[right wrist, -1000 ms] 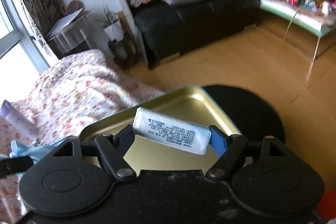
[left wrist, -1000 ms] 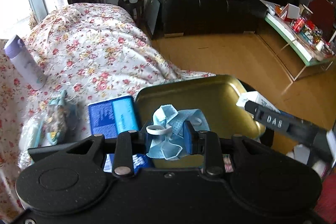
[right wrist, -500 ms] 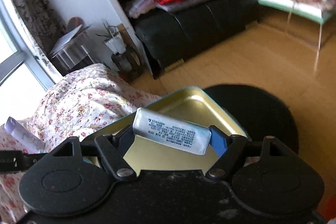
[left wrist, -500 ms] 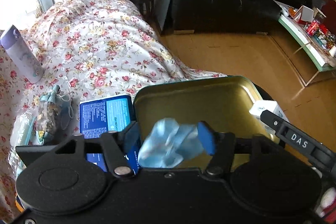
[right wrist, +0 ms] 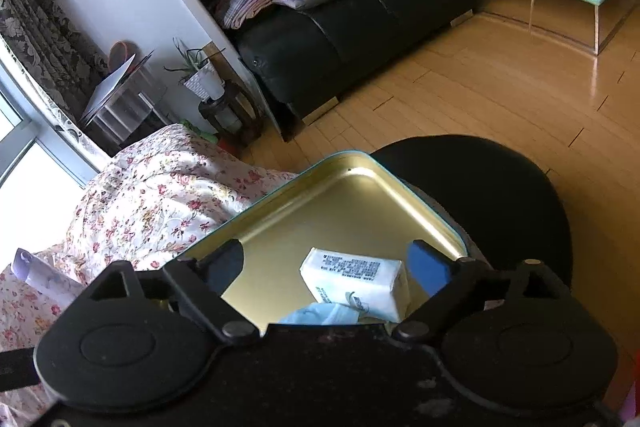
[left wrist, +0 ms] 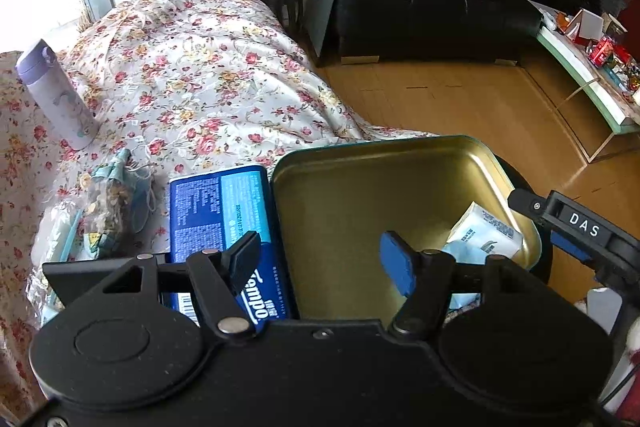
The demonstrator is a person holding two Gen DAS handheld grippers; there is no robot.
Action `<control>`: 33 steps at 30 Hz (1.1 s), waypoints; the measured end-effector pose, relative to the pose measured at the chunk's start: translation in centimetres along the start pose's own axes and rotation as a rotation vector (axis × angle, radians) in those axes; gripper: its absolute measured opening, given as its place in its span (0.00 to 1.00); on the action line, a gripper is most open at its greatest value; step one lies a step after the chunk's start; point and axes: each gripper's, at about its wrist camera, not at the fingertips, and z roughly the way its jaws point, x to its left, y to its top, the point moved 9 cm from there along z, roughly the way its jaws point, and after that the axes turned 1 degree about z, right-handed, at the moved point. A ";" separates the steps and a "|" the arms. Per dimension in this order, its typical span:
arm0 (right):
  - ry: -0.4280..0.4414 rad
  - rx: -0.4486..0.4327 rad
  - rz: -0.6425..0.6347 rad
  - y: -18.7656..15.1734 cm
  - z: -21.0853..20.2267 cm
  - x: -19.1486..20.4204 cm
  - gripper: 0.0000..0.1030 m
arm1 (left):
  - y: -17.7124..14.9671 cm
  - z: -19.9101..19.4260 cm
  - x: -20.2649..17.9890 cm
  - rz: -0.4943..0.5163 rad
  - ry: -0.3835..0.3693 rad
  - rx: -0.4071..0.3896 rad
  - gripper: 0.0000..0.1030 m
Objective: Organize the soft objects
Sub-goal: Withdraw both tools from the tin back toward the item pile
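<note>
While the right hand-held gripper (right wrist: 326, 269) is opening, nothing between its jaws, the tissue pack (right wrist: 356, 281) already lies in the gold tin (right wrist: 344, 195). Left hand-held gripper (left wrist: 316, 261) gapes empty (mask (right wrist: 320, 315) probably dropped in too). Lift straight out.

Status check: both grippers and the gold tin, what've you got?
Left gripper open, empty. Right gripper jaws opening, nothing between them. White tissue pack and blue mask lie in gold tin. Nothing blocking.

The tin (left wrist: 384, 163) is glossy golden metal, the tissue pack (right wrist: 356, 281) in it shiny plastic wrap, the bedspread (left wrist: 192, 83) on the left sheeny floral cloth, the far floor (right wrist: 500, 99) polished wood.
</note>
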 end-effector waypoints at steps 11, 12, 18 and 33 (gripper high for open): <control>-0.083 -0.283 -0.231 0.4 -4.2 2.4 1.00 | -1.0 -2.4 3.5 -0.047 0.049 -0.051 0.71; -0.102 -0.317 -0.249 0.3 -4.6 2.6 1.00 | -1.2 -2.8 4.1 -0.057 0.056 -0.055 0.71; -0.157 -0.378 -0.303 0.1 -5.7 2.8 1.00 | -2.4 -5.2 8.2 -0.109 0.136 -0.105 0.87; -0.057 -0.214 -0.398 -0.8 -4.5 4.4 1.00 | -4.6 -17.1 20.4 -0.358 0.355 -0.274 0.96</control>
